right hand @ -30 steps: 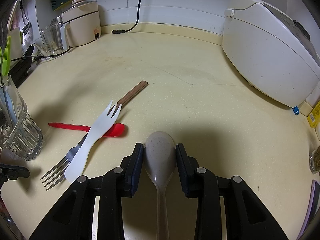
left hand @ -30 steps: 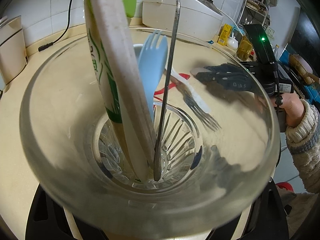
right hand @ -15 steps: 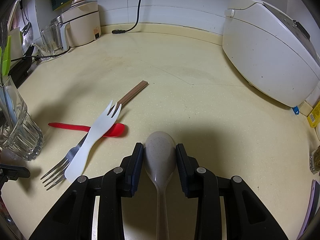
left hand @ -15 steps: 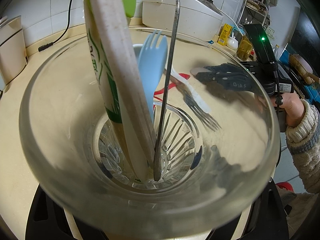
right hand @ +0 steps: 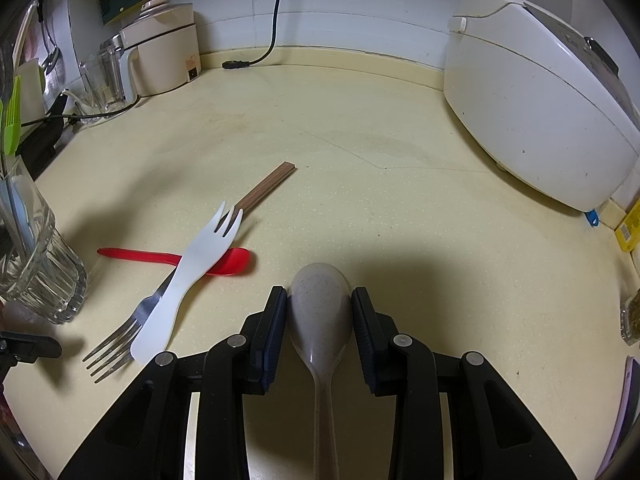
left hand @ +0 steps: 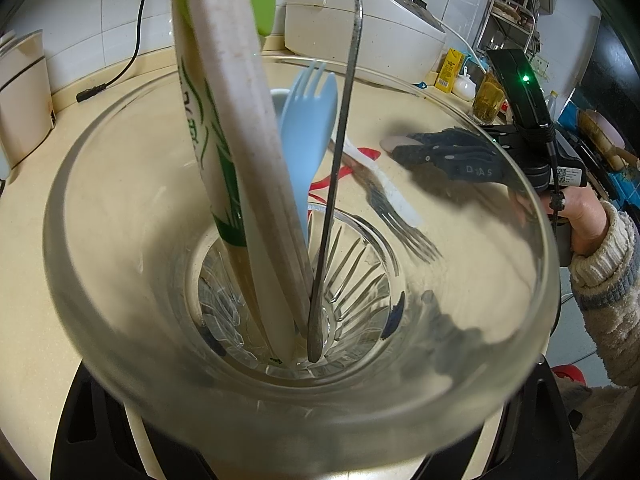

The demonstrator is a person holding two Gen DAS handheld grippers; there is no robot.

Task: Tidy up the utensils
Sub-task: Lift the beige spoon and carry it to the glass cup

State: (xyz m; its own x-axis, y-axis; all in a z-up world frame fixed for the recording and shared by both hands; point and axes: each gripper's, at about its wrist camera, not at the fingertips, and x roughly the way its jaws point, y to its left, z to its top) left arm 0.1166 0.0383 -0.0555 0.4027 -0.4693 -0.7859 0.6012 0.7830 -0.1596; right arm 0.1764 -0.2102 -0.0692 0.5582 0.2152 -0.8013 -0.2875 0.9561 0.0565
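Observation:
My left gripper holds a clear glass cup (left hand: 492,392) that fills the left wrist view; its fingers are hidden by the glass. Inside stand wrapped chopsticks (left hand: 240,152), a light blue spork (left hand: 306,136) and a thin metal utensil (left hand: 336,168). The cup also shows at the left edge of the right wrist view (right hand: 38,264). My right gripper (right hand: 319,308) is shut on the bowl of a speckled grey spoon (right hand: 320,304) just above the counter. A white spork (right hand: 188,276), a red spoon (right hand: 160,258) and a wood-handled metal fork (right hand: 120,338) lie crossed to its left.
A white rice cooker (right hand: 540,104) stands at the right. A beige appliance (right hand: 164,56), an empty glass jug (right hand: 100,80) and a black cable plug (right hand: 236,65) are along the back wall. Small jars and a yellow box (left hand: 450,70) sit at the counter's right end.

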